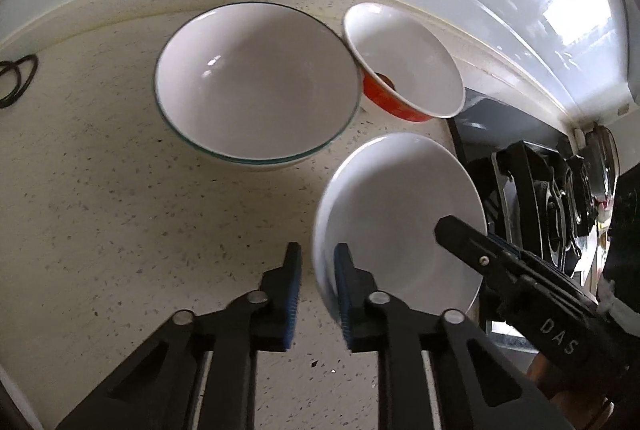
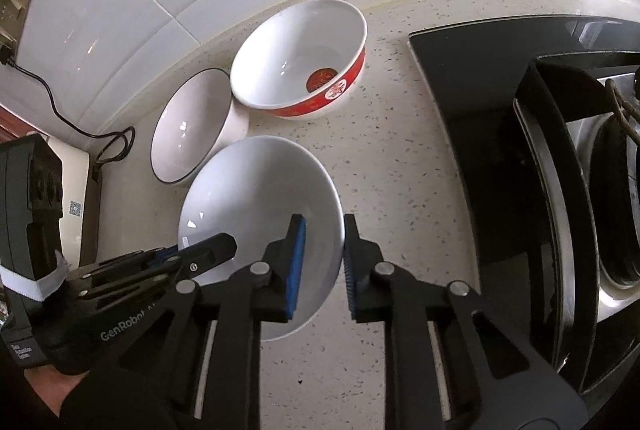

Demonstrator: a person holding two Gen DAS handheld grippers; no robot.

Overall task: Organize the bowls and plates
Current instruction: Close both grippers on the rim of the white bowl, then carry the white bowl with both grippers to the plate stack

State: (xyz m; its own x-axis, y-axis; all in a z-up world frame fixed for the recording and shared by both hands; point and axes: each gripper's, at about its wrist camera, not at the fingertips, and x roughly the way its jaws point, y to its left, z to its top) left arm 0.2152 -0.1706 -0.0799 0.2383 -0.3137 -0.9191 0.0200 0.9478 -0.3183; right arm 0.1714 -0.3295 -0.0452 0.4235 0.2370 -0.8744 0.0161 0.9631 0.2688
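Two handheld grippers grip one plain white bowl (image 2: 256, 198) on the speckled table. The left gripper (image 1: 318, 284) jaws clench its left rim; the right gripper (image 2: 325, 258) jaws clench its right rim. A dark-rimmed bowl (image 1: 256, 86) and a red bowl (image 1: 404, 62) sit behind, near the table's back edge.

Your left wrist view: steep downward look, close over counter (image 1: 120, 190). Your right wrist view: same tilt, from opposite side. Both share white bowl (image 1: 400, 214) (image 2: 256, 198).

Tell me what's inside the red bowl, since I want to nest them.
The red bowl looks empty: white inside, with a red round mark on the bottom. The dark-rimmed bowl beside it also looks empty. Nothing covers either.
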